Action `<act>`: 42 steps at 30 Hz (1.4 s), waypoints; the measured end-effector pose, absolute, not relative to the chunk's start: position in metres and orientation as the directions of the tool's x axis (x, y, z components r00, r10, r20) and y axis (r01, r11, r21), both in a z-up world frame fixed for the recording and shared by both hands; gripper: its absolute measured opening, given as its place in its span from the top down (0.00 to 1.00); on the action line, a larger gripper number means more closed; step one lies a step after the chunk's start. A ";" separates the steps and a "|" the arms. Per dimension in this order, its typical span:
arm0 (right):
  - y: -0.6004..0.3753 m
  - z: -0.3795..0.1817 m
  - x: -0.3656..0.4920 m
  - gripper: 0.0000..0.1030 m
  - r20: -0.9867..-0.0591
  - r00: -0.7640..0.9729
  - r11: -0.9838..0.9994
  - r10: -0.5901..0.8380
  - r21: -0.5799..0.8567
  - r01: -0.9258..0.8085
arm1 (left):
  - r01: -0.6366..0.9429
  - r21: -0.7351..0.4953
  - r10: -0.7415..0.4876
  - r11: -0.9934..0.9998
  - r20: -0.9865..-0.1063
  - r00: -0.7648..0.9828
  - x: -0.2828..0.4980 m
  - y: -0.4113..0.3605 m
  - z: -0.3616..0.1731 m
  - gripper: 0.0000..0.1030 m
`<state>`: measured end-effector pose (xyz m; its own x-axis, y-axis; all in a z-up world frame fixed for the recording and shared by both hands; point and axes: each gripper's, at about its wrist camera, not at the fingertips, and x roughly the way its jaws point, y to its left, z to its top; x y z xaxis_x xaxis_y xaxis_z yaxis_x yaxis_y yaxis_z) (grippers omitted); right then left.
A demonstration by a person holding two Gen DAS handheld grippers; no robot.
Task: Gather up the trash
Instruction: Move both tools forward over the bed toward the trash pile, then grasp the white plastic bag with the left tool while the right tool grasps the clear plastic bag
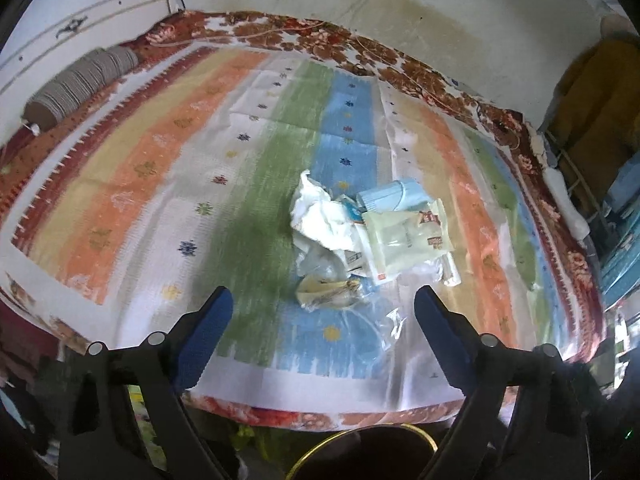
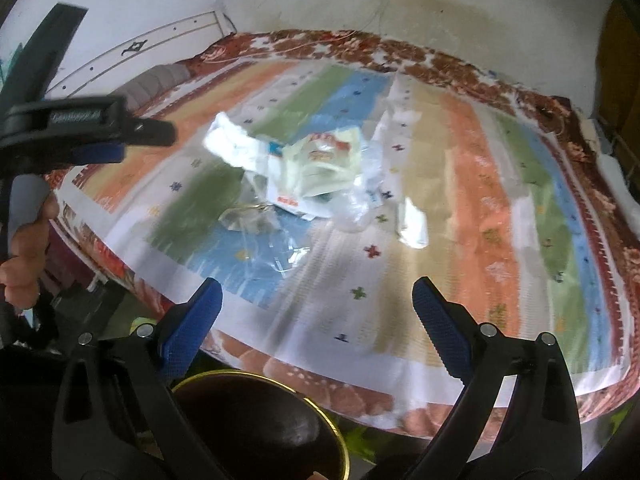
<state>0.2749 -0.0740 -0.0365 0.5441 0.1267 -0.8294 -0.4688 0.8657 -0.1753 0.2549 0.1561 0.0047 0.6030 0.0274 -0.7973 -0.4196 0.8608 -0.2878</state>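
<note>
Tilting down over the trash pile (image 1: 360,236), both claws, left (image 1: 324,300) and right (image 2: 318,292), wide, empty.

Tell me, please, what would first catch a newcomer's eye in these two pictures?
A heap of crumpled white paper and a pale snack wrapper in the middle of a brightly striped bedspread. Nearer, both tongs, left and right, gape empty above a dark gold-rimmed bin at the bed's edge.
</note>
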 end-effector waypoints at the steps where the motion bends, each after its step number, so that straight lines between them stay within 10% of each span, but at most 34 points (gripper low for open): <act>1: -0.070 -0.041 0.276 0.12 -0.835 0.536 0.864 0.127 -0.172 -0.473 | -0.419 -0.292 0.025 0.860 -0.796 0.604 0.257 0.157 0.004 0.14; 16: -0.020 -0.106 0.316 0.23 -0.881 0.468 0.840 0.061 -0.208 -0.501 | -0.425 -0.422 -0.076 0.801 -0.775 0.627 0.287 0.203 -0.031 0.39; 26: -0.011 -0.127 0.335 0.48 -0.894 0.446 0.836 0.026 -0.225 -0.500 | -0.378 -0.467 -0.158 0.799 -0.770 0.618 0.315 0.210 -0.052 0.58; 30: -0.013 -0.125 0.338 0.64 -0.898 0.440 0.844 0.030 -0.213 -0.492 | -0.355 -0.465 -0.173 0.811 -0.770 0.614 0.322 0.205 -0.052 0.97; 36: -0.018 -0.118 0.340 0.92 -0.897 0.441 0.843 0.035 -0.210 -0.494 | -0.308 -0.445 -0.165 0.841 -0.753 0.636 0.322 0.194 -0.031 0.99; 42: -0.029 -0.104 0.338 0.97 -0.890 0.453 0.844 0.055 -0.201 -0.497 | -0.273 -0.447 -0.140 0.852 -0.697 0.704 0.311 0.184 0.006 0.99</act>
<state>0.3383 -0.0287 -0.1043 0.4526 0.0550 -0.8900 -0.4972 0.8441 -0.2006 0.3109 0.1840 0.0060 0.7036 -0.1396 -0.6967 -0.2734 0.8518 -0.4468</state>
